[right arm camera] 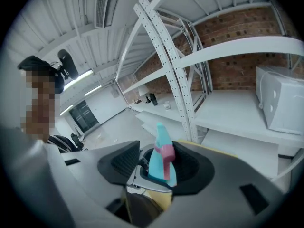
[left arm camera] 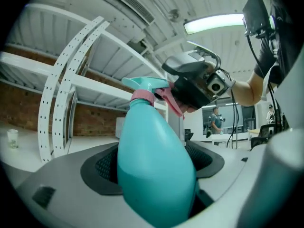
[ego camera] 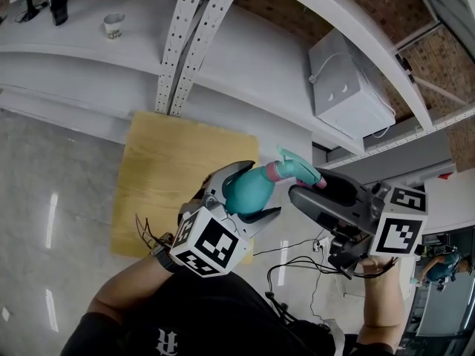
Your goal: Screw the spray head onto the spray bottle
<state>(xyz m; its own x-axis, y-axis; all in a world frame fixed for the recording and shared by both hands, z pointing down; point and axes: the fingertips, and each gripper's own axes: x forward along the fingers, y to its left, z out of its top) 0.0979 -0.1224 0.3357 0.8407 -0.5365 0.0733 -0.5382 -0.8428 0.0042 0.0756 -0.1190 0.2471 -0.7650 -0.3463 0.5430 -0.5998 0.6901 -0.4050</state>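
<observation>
My left gripper [ego camera: 256, 190] is shut on the body of the teal spray bottle [ego camera: 249, 189], held up in the air with its neck pointing right. In the left gripper view the bottle [left arm camera: 154, 165] fills the space between both pads. The teal spray head [ego camera: 297, 170] with its pink collar and trigger sits on the bottle's neck. My right gripper [ego camera: 308, 184] surrounds that spray head [right arm camera: 161, 158]. Its jaws stand apart, with a gap showing between the left pad and the head. The right gripper [left arm camera: 194, 87] looms just behind the spray head [left arm camera: 149, 87] in the left gripper view.
Below the grippers lies a wooden board [ego camera: 171, 176] on the grey floor. White shelving with a perforated upright [ego camera: 185, 43] stands ahead, holding a white box [ego camera: 349, 87] and a cup [ego camera: 113, 25]. Cables [ego camera: 297, 265] trail near my body.
</observation>
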